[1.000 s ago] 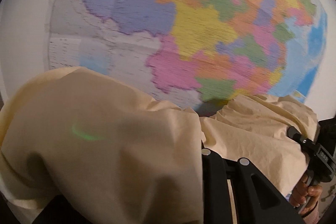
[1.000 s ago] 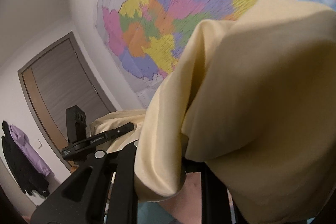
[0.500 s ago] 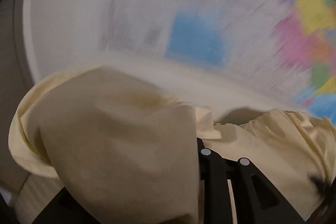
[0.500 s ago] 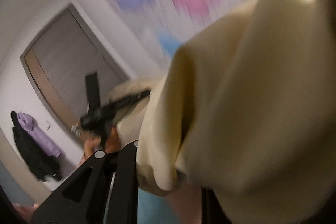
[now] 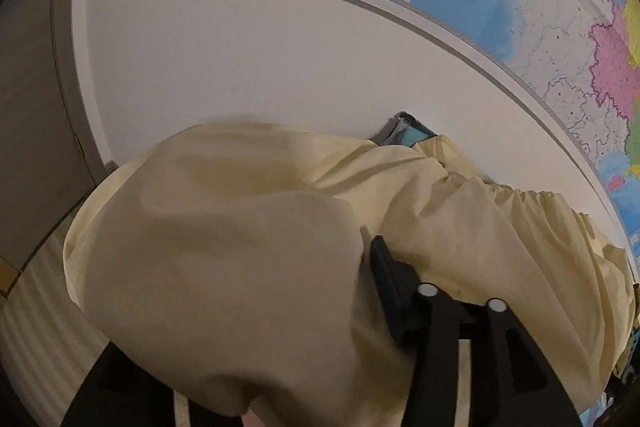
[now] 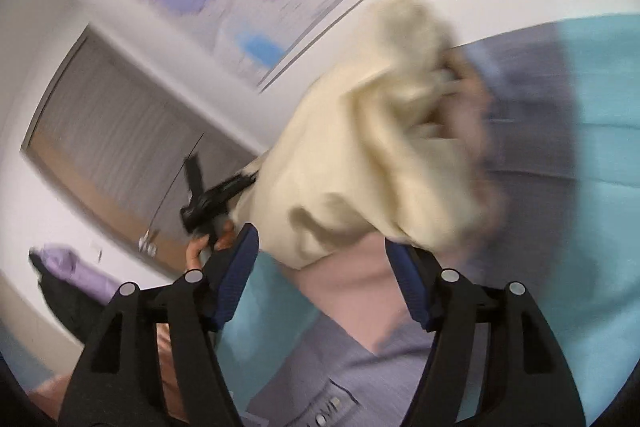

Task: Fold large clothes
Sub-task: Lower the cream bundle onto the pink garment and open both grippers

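White wall with a big colourful map (image 5: 540, 11) taped up fills the background from the left wrist view, and the cream garment (image 5: 248, 267) is bunched right over the left gripper (image 5: 280, 307), draping across it and trailing off to the right. Its jaws are opening; one dark finger (image 5: 390, 283) pokes out bare beside the cloth, the other is buried under it, so I can't tell if anything's pinched. Over on the right wrist view, pretty blurry, the right gripper (image 6: 320, 267) has its jaws opening too, both blue pads (image 6: 236, 279) clear, and the garment sits just ahead of and above them, loose, over a teal bed cover (image 6: 592, 187) and some lilac clothes (image 6: 340, 367). Cloth runs lengthwise from one gripper to the other, so I'd guess it's being let down flat, left hand (image 6: 208, 247) closer to it.
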`<act>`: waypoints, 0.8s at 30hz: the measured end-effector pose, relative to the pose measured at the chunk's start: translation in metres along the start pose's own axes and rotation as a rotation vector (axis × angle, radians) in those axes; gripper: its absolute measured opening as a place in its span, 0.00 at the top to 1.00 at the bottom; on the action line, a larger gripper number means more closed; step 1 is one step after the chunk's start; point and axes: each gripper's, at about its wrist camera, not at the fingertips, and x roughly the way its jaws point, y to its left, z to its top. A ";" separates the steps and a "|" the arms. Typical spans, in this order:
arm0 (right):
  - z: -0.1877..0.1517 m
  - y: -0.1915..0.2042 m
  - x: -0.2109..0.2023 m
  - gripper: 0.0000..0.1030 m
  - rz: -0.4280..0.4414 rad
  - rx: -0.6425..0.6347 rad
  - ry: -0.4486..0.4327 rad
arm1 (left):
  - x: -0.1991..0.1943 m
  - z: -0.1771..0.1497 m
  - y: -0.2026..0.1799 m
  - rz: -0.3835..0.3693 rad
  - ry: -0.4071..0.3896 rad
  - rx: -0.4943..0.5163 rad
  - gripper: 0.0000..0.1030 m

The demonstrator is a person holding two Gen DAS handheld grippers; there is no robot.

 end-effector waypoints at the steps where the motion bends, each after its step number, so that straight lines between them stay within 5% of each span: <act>1: 0.006 -0.005 -0.001 0.35 -0.028 -0.004 -0.006 | -0.001 -0.001 -0.002 -0.001 -0.001 0.009 0.47; 4: 0.014 -0.013 -0.002 0.52 -0.087 -0.025 -0.031 | -0.002 -0.002 -0.015 0.029 -0.011 0.039 0.47; 6: 0.016 0.004 0.012 0.97 -0.068 -0.093 -0.027 | -0.003 0.002 -0.021 0.040 -0.018 0.045 0.47; 11: -0.002 0.031 0.020 0.98 -0.094 -0.269 -0.033 | -0.001 0.017 -0.017 0.032 -0.026 0.001 0.55; 15: -0.025 -0.019 0.034 0.97 -0.151 -0.106 0.106 | 0.030 0.012 -0.016 0.126 0.043 0.029 0.52; 22: -0.013 0.012 0.017 0.86 -0.243 -0.196 0.054 | -0.012 -0.001 -0.017 0.150 -0.008 0.098 0.48; 24: -0.003 0.024 0.000 0.74 -0.312 -0.248 -0.005 | -0.027 -0.009 -0.016 0.130 -0.016 0.107 0.48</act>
